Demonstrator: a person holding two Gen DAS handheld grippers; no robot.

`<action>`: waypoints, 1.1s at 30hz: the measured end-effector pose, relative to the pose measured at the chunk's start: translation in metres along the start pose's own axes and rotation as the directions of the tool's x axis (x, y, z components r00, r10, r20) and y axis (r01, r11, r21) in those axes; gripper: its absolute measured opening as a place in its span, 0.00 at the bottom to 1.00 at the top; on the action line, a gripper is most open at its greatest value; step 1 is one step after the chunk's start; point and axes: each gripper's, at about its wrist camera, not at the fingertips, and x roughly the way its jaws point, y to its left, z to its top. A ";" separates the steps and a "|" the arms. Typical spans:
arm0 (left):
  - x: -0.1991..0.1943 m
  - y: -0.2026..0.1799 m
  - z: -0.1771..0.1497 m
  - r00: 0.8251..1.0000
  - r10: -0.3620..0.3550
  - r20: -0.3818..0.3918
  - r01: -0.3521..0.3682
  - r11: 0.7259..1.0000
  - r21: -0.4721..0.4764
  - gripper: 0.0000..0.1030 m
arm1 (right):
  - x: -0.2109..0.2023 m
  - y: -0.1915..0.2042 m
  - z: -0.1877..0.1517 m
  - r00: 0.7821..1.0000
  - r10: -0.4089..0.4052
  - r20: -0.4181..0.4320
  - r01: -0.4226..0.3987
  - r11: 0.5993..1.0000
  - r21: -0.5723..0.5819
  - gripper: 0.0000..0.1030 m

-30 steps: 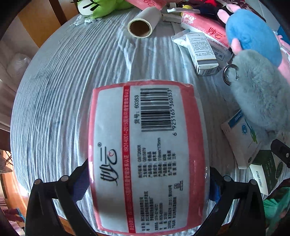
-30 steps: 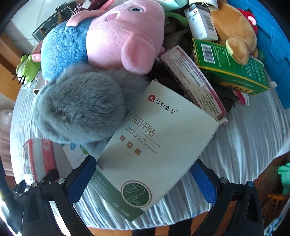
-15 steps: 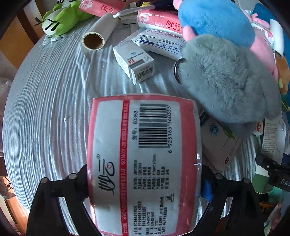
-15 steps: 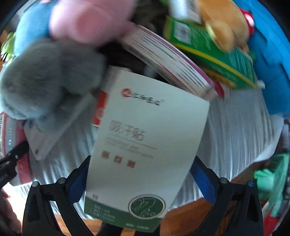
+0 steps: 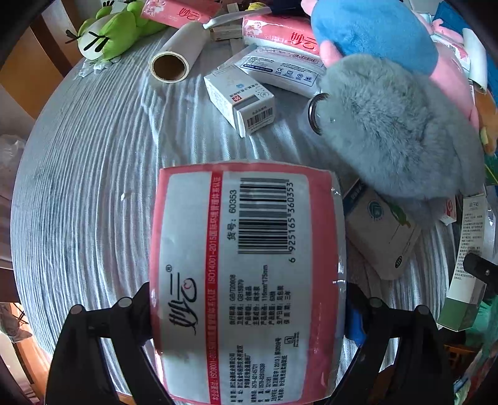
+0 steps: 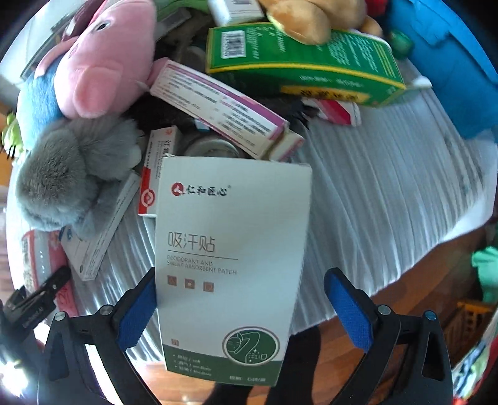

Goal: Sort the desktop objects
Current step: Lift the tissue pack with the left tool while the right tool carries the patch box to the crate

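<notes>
**Both claws loaded over the cluttered desk**

Your left gripper (image 5: 247, 307) is clamped on one pink-and-white tissue pack (image 5: 246, 280), both fingers pressed to its sides; the pack sits above the grey ribbed tablecloth (image 5: 87, 187). Its label reads "60353", barcode "6 925165 360353", and a red strip with "ISO14001-2015". Your right gripper (image 6: 246, 308) has one white-and-green patch box (image 6: 232, 264) between its fingers: the left blue pad (image 6: 137, 311) touches the box edge, the right pad (image 6: 350, 308) stands clear of it (so whether the grip is firm, you cannot tell from here). The box reads "DEODORANT AND SWEAT ABSORBENT PATCH".

Beyond the tissue pack lie one small white medicine box (image 5: 241, 98), one paper roll (image 5: 176, 57) showing its cardboard core, one grey furry plush (image 5: 395, 124) with a metal ring, and one green frog toy (image 5: 109, 29). Past the patch box: one pink pig plush (image 6: 102, 59), one green carton (image 6: 305, 62) and one long purple-edged white box (image 6: 221, 109)
</notes>
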 end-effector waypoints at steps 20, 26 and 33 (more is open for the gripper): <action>-0.162 -0.093 0.008 0.924 -0.013 0.382 -0.002 0.999 0.038 0.88 | -0.113 0.022 0.021 0.937 0.057 0.344 -0.003 0.988 -0.156 0.78; -0.214 -0.154 0.020 0.879 -0.018 0.477 0.007 1.000 0.023 0.88 | -0.205 0.009 0.001 0.869 0.108 0.483 0.017 0.969 -0.248 0.78; -0.263 -0.229 0.044 0.822 -0.010 0.569 -0.014 0.999 0.038 0.88 | -0.285 -0.027 0.021 0.794 0.163 0.586 0.038 0.948 -0.316 0.78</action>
